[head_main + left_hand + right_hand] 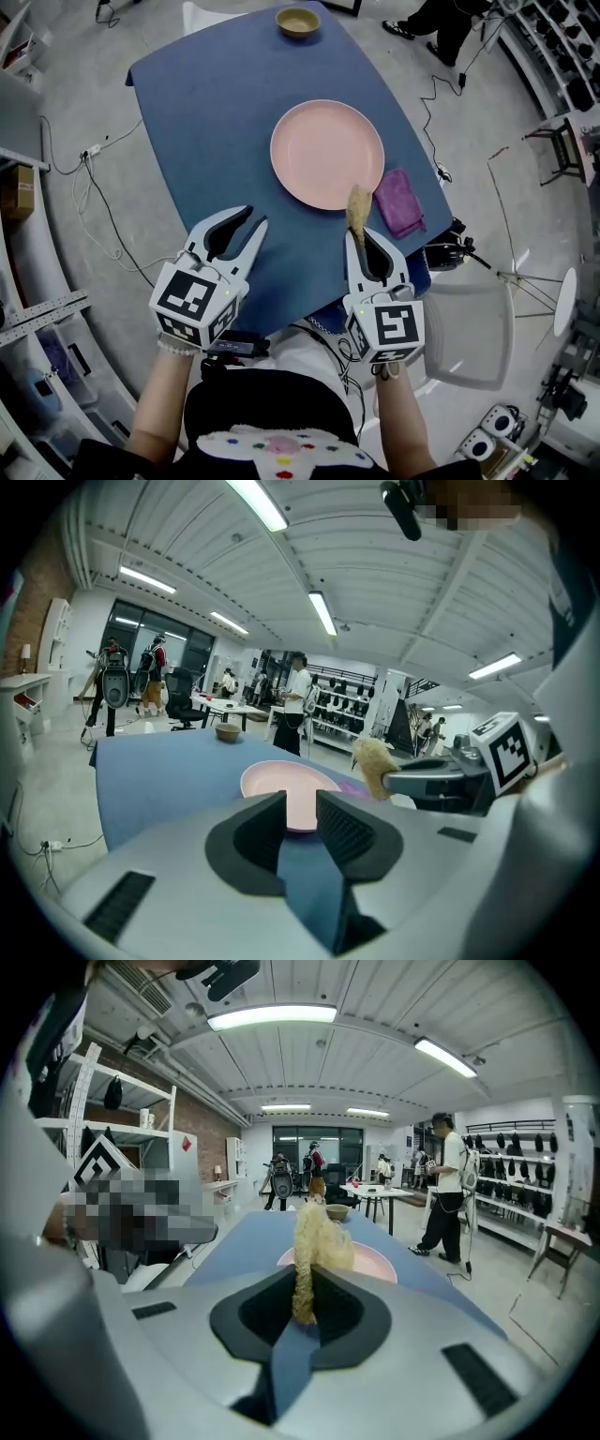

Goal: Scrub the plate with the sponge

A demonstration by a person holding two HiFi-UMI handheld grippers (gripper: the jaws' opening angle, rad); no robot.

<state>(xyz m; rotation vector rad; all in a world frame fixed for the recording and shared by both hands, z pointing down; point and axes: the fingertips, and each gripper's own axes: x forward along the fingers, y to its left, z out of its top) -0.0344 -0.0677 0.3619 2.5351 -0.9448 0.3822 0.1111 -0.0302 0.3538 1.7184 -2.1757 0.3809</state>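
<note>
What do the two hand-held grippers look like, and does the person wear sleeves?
Both the left hand-held gripper and the right hand-held gripper have light grey shells and two tapering jaws lined with black ribbed pads. Each carries a cube with black-and-white square markers. No sleeves cover the forearms.

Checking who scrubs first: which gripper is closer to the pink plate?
Right. The right gripper, shut on the sponge, is by the plate's near rim; the left gripper, open, is farther off over the blue table.

Left claw (253, 217) spread, right claw (359, 235) — clamped
</note>
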